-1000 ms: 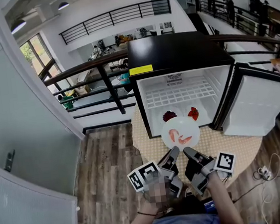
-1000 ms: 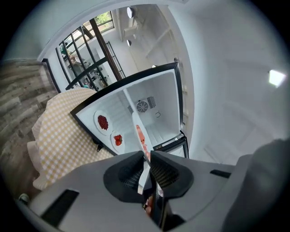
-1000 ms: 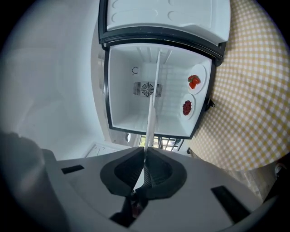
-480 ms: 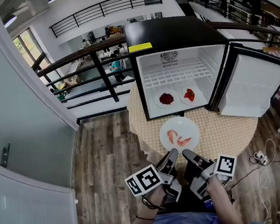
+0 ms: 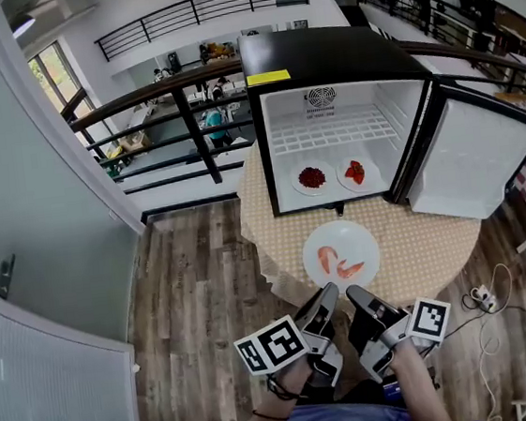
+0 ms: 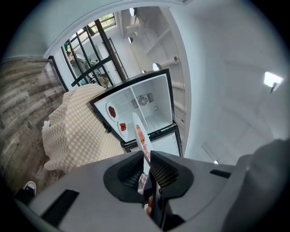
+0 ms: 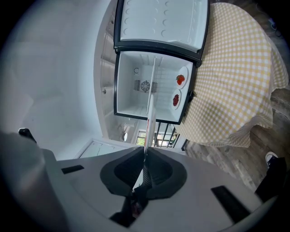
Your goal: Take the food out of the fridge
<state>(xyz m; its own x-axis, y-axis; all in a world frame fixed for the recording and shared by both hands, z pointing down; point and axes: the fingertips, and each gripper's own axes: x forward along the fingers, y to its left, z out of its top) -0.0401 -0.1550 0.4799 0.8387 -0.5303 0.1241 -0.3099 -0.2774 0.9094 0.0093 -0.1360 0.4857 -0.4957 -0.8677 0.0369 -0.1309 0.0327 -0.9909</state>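
The white plate of shrimp point(image 5: 342, 255) is hanging in front of the open fridge point(image 5: 326, 56), the left gripper point(image 5: 326, 292) and right gripper point(image 5: 355, 292) each clamping its near rim, fingers nearly together; two plates of red food point(image 5: 312, 178) are sitting inside the fridge

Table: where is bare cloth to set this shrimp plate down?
Bare cloth lies left of the shrimp plate, toward the table's left edge, and right of it, below the fridge door. Fridge floor is crowded: dark-food plate beside red-food plate.
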